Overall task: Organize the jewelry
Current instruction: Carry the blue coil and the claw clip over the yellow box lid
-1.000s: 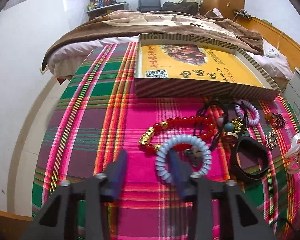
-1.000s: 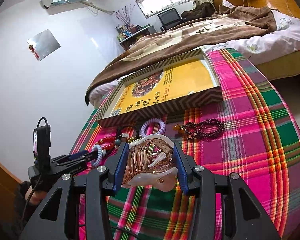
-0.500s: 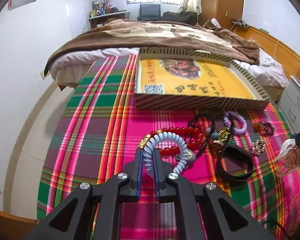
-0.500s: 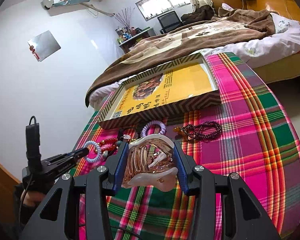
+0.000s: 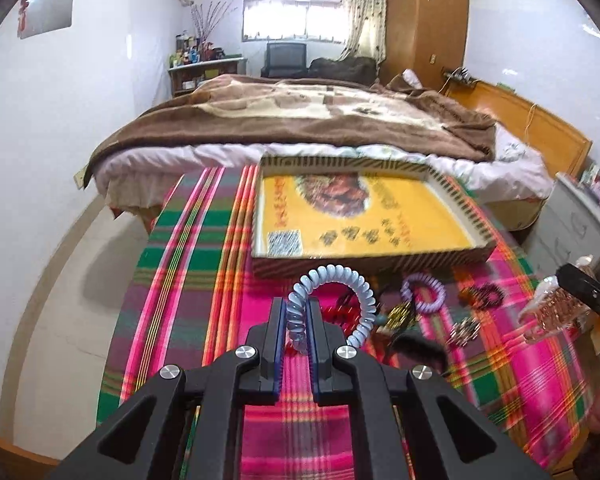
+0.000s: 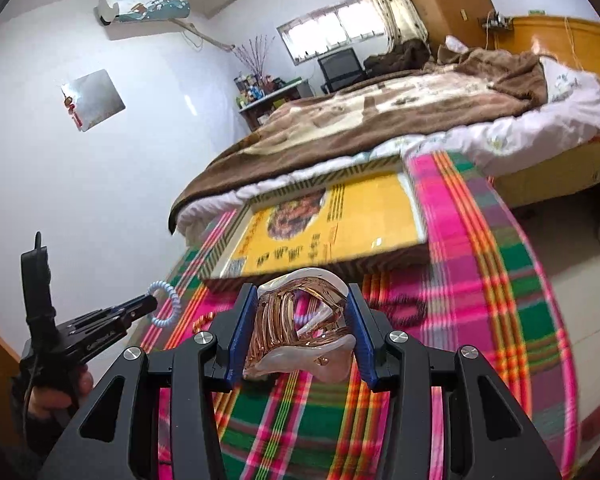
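Note:
My left gripper [image 5: 296, 312] is shut on a pale blue coil bracelet [image 5: 352, 280] and holds it above the plaid cloth, in front of the yellow box [image 5: 360, 216]. It also shows in the right wrist view [image 6: 150, 304] with the bracelet [image 6: 166, 304] hanging from it. My right gripper [image 6: 300, 300] is shut on a rose-gold hair claw [image 6: 300, 328], held above the cloth near the box [image 6: 340, 224]. The claw shows at the right of the left wrist view [image 5: 556, 312].
A purple coil band [image 5: 423, 294], dark bead bracelet [image 5: 482, 295], a sparkly brooch [image 5: 465, 330], red beads [image 5: 340, 312] and a black band [image 5: 416, 350] lie on the plaid cloth [image 5: 188, 272]. A bed [image 5: 300, 120] stands behind the box.
My left gripper has closed on the blue coil bracelet and lifted it off the cloth toward the box. My right gripper has risen and moved forward with the hair claw.

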Motion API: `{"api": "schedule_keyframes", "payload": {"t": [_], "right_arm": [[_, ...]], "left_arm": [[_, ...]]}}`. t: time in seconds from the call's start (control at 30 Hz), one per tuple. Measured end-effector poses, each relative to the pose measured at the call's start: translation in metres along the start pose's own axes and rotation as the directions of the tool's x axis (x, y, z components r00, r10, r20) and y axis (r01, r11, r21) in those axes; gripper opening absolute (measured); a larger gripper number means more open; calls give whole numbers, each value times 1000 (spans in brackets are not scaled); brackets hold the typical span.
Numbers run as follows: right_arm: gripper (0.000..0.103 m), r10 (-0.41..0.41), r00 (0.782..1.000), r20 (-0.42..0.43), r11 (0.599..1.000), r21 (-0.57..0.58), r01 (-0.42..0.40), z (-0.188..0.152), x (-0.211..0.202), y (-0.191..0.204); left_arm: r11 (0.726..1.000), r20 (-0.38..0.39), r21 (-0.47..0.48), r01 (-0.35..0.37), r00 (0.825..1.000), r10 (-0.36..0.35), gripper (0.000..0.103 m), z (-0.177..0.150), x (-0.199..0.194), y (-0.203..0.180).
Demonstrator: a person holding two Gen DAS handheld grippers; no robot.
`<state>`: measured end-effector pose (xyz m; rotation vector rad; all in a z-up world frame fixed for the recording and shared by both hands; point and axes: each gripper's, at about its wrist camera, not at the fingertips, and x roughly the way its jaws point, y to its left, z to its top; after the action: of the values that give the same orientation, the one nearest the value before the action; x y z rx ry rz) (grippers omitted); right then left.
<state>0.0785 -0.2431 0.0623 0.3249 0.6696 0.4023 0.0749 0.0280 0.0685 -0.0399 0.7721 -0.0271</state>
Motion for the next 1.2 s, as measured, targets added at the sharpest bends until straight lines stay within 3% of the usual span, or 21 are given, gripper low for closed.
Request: {"api": "schedule_keyframes", "payload": {"t": [0.3,0.77,0.97,1.2], "right_arm": [[45,-55,998,17,998,-23,56,58,34,-6],[45,-107,985,-136,989,85,119,119,166,-72],[45,-119,968,-219,985,95,143,127,212,-87],[45,-119,953,-278,986,78,146,134,242,-94]], "left_arm": [[999,28,-17,50,998,-49,10,55,20,2],[991,-45,-43,125,991,-127,10,126,146,0],[991,-126,-67,117,984,-125,10,138,200,2],[994,-180,-56,92,979,-100,10,134,230,2]]}}
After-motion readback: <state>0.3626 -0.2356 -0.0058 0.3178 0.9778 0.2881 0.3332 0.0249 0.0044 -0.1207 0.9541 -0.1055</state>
